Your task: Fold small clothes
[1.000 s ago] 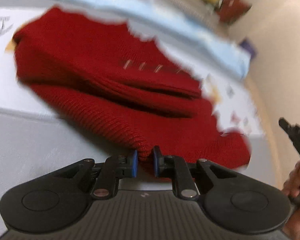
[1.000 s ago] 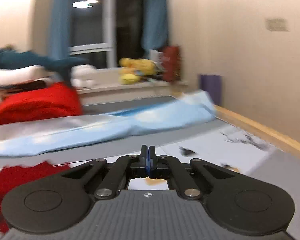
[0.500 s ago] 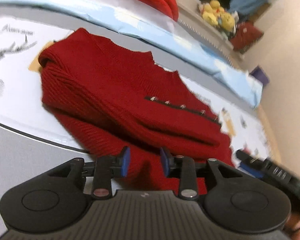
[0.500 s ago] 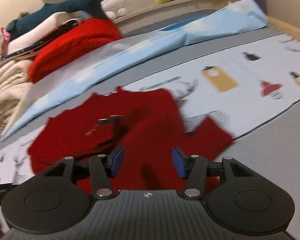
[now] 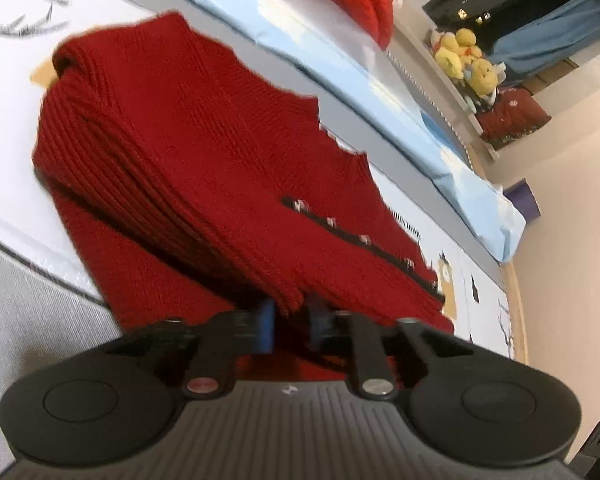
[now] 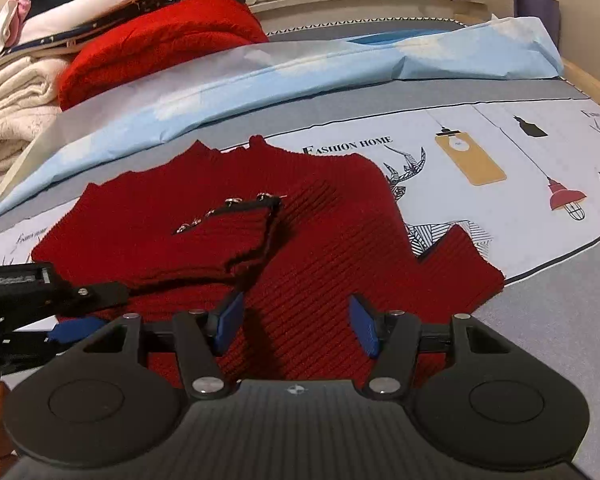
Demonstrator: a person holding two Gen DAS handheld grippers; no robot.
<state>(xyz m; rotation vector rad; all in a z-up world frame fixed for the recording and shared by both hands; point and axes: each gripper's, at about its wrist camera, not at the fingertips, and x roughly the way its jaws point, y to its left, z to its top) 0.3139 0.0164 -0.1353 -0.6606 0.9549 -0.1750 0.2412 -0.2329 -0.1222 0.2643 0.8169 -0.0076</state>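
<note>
The fingers of the left gripper [image 5: 290,326] have just closed, pinching a folded ribbed edge of the red sweater [image 6: 228,232] at six o'clock in the left wrist view. The right gripper [image 6: 296,326] has just been opening; its fingers [image 6: 229,320] stand well apart above the knit, not pressing it. The sweater lies partly folded on the printed bedsheet [image 6: 500,148], its buttoned flap on top. At eleven o'clock sits a pile of folded clothes [image 6: 100,32].
</note>
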